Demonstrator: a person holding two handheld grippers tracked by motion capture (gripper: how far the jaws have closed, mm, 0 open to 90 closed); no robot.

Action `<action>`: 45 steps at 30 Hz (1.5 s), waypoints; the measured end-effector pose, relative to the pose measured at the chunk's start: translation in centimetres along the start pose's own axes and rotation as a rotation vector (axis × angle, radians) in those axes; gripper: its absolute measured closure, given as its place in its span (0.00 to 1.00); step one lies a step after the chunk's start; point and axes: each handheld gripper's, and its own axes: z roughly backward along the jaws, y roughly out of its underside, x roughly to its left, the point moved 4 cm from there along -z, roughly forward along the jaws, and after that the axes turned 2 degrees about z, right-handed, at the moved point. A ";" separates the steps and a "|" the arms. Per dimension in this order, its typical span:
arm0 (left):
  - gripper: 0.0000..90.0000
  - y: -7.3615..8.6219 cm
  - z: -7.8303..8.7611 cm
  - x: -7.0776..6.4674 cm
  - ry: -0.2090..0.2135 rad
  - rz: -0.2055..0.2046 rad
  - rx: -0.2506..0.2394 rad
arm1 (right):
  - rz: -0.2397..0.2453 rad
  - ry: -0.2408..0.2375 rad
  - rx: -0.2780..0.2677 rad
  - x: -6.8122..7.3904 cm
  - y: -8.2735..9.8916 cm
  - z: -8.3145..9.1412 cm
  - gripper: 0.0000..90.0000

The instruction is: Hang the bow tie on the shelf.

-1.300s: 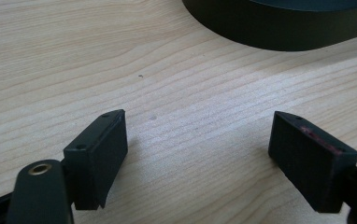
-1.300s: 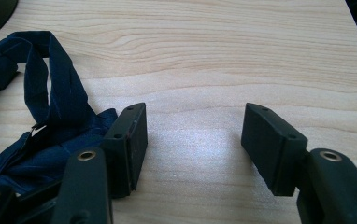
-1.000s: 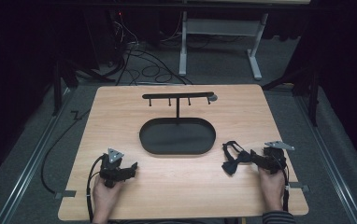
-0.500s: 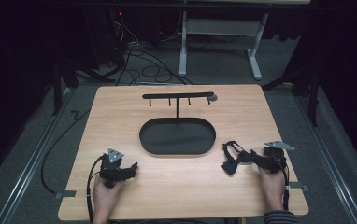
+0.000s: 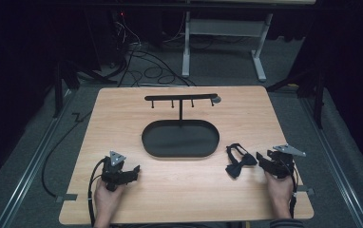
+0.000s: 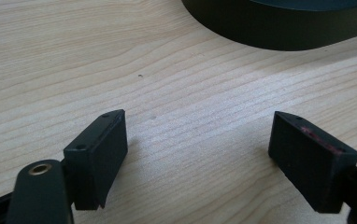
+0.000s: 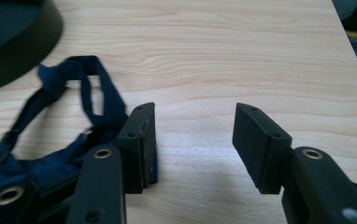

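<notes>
Navy bow tie [image 7: 50, 140] beside right jaws, outside.

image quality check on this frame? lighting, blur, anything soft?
High view: the table is evenly lit, the surroundings nearly black, everything sharp. Left gripper view: the left tongs are crisp, with soft shadows on the wood; the black tray shows little surface detail. Right gripper view: the right tongs are sharp, while the bow tie and tray edge at left look smeared.
</notes>
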 end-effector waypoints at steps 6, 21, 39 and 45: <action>0.22 0.0 0.0 0.0 0.000 0.000 -0.002 | 0.023 -0.045 -0.015 0.9 -0.4 0.5 0.59; 0.22 0.0 0.0 0.0 -0.001 0.000 -0.002 | 0.062 -0.125 -0.019 3.3 -2.2 -0.5 0.58; 0.22 0.0 0.0 0.0 -0.001 0.000 -0.001 | 0.110 -0.170 0.054 4.9 -3.0 -3.8 0.69; 0.22 0.0 0.0 0.0 -0.001 0.000 0.000 | 0.119 -0.184 0.098 4.9 -2.6 -4.7 0.79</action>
